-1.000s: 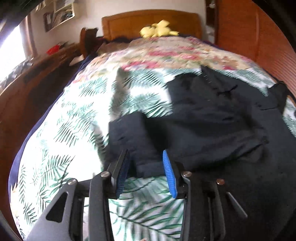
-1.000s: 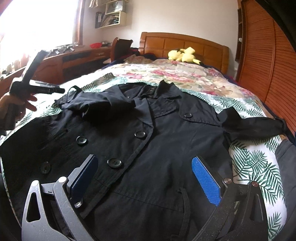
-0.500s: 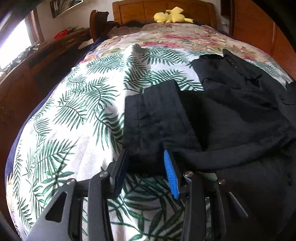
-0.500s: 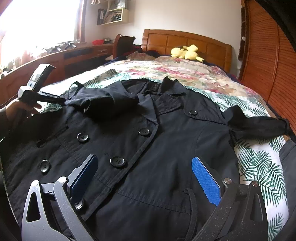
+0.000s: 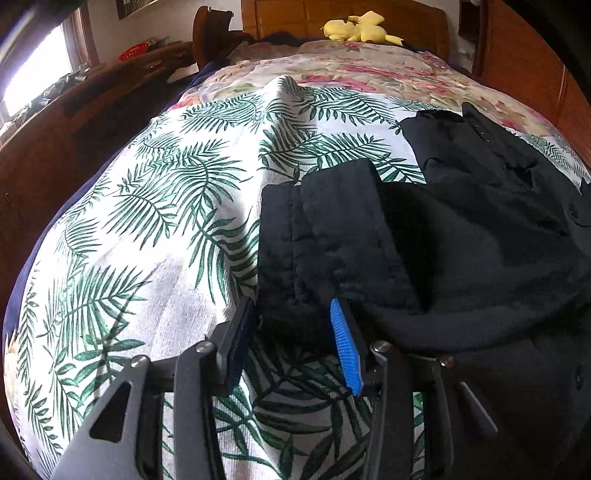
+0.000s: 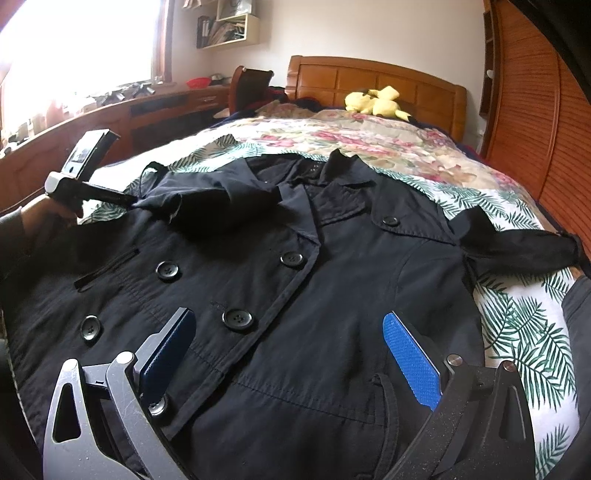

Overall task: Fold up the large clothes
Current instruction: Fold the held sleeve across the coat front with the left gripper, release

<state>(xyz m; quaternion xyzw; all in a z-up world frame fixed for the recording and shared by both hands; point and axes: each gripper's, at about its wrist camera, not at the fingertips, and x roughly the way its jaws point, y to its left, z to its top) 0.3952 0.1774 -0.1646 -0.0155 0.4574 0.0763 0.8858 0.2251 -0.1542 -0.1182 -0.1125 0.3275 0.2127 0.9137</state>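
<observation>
Lower now, left hand-held gripper (image 5: 293, 332) part-open astride black sleeve cuff (image 5: 314, 236), pads apparently unpressed.

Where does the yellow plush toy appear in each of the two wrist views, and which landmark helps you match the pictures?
Left wrist view: the yellow plush toy lies at the top edge, right of centre, at the head of the bed.
Right wrist view: the toy lies in the upper middle, right of centre, in front of the headboard.
Shared landmark: the black coat spread on the palm-leaf bedspread.
</observation>
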